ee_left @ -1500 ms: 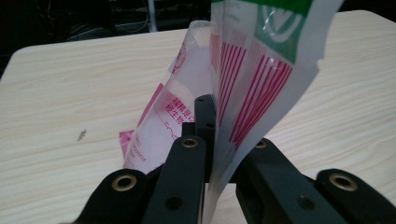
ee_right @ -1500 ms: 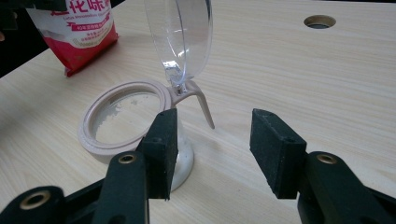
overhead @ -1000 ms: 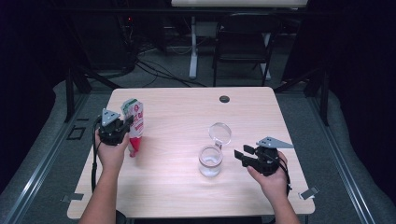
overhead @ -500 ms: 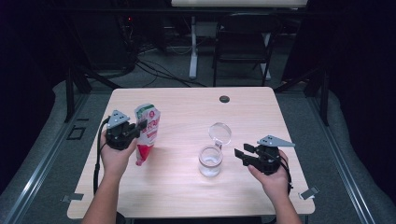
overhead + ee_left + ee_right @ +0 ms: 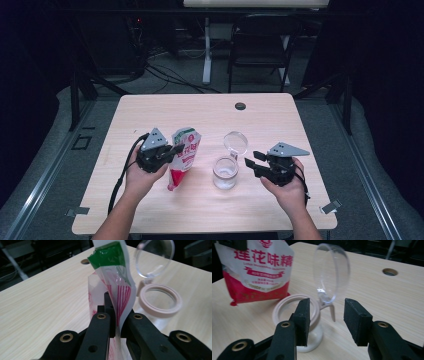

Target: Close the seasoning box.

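Up close, crinkly pouch (image 5: 117, 290), round-lidded jar (image 5: 225, 172)

The table (image 5: 150, 120) was evenly lit from overhead against dark surroundings; close-up black jaws appeared softly blurred.

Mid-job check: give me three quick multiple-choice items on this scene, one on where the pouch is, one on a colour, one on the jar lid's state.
1. The red-and-white pouch is
A) in the left tool
B) flat on the table
C) in the jar

2. The band at the pouch's top is
A) blue
B) green
C) yellow

3. The jar's hinged lid is
A) shut
B) removed
C) swung open

Answers: 1 A, the left tool's jaws pinch its edge. 2 B, the left gripper view shows green. 3 C, the clear lid stands up behind the mouth.
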The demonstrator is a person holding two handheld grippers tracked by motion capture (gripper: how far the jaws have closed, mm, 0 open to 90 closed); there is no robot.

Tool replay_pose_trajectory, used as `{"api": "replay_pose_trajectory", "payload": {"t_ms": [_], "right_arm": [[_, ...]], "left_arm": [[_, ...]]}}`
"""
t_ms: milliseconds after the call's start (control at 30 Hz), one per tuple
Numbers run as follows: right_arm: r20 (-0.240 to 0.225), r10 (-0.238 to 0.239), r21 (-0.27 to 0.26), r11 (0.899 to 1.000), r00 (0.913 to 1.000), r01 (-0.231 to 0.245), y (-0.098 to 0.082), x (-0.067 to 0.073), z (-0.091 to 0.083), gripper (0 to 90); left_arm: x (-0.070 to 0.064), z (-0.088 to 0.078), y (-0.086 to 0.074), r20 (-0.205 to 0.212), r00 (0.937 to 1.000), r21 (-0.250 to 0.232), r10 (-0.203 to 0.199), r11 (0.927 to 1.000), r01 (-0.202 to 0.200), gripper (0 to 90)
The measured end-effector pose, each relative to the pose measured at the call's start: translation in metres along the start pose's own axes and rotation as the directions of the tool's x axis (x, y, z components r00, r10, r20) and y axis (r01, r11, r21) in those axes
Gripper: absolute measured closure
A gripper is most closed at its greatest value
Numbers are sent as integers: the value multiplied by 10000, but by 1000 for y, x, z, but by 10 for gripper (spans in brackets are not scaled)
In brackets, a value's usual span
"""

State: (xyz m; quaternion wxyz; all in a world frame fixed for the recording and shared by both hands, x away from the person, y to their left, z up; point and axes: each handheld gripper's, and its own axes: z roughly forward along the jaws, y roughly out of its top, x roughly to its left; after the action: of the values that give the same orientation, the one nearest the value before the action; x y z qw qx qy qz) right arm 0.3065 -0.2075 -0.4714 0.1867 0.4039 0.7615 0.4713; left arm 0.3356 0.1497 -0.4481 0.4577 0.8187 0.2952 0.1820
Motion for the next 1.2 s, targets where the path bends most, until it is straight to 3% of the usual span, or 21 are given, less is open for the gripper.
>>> {"api": "replay_pose_trajectory", "payload": {"t_ms": [33, 267, 400, 433, 467, 500, 533, 600, 633, 733, 867, 933, 1033, 1100, 1167, 1200], "right_arm": [[-411, -244, 179, 9995, 9989, 252, 4, 6, 4, 577], [-920, -867, 0, 9962, 9920, 871, 14, 20, 12, 504], [-1835, -1258, 134, 9914, 9749, 1305, 26, 35, 19, 513], [-2080, -1356, 120, 9899, 9687, 1411, 28, 40, 22, 522], [-2080, -1356, 120, 9899, 9687, 1411, 28, 40, 22, 522], [-2297, -1498, 73, 9878, 9617, 1556, 31, 44, 25, 565], [-2648, -1751, 46, 9831, 9483, 1828, 34, 49, 30, 606], [-2995, -2046, 322, 9740, 9319, 2242, 39, 57, 39, 626], [-3305, -2257, 465, 9659, 9164, 2547, 43, 65, 51, 644], [-3420, -2490, 710, 9547, 9061, 2891, 47, 75, 67, 654], [-3375, -2596, 757, 9506, 9048, 3010, 49, 82, 80, 654], [-3466, -2662, 697, 9489, 8994, 3077, 52, 84, 86, 652], [-3524, -2628, 562, 9521, 8982, 3007, 56, 83, 89, 653], [-3804, -2439, 567, 9566, 8921, 2857, 58, 82, 95, 669], [-3970, -2484, 755, 9506, 8836, 3012, 55, 85, 99, 691], [-3970, -2484, 755, 9506, 8836, 3012, 55, 85, 99, 691]], "left_arm": [[-2, -1, -1, 158, 9999, 112, 70, 9999, -72, 900], [2, -9, -12, 699, 9966, 209, -428, 9989, 414, 900], [-1, -17, -31, 941, 9948, 342, -394, 9988, 364, 899], [-2, -22, -43, 912, 9946, 382, -499, 9982, 466, 898], [-2, -22, -43, 912, 9946, 382, -499, 9982, 466, 896], [-3, -24, -48, 917, 9942, 361, -558, 9980, 527, 896], [-4, -25, -52, 948, 9936, 293, -617, 9978, 592, 895], [-5, -26, -57, 1028, 9918, 154, -759, 9971, 747, 894], [-6, -26, -61, 1063, 9906, 27, -866, 9962, 868, 893], [-8, -27, -63, 1041, 9908, -57, -867, 9961, 878, 892], [-11, -27, -66, 1010, 9907, -246, -913, 9952, 942, 888], [-12, -25, -66, 1039, 9894, -285, -1010, 9941, 1045, 888], [-13, -23, -65, 1080, 9879, -294, -1109, 9930, 1146, 885], [-14, -22, -66, 1089, 9874, -330, -1152, 9923, 1194, 884], [-16, -21, -66, 1100, 9878, -355, -1099, 9928, 1144, 884], [-16, -21, -66, 1100, 9878, -355, -1099, 9928, 1144, 883]]}}
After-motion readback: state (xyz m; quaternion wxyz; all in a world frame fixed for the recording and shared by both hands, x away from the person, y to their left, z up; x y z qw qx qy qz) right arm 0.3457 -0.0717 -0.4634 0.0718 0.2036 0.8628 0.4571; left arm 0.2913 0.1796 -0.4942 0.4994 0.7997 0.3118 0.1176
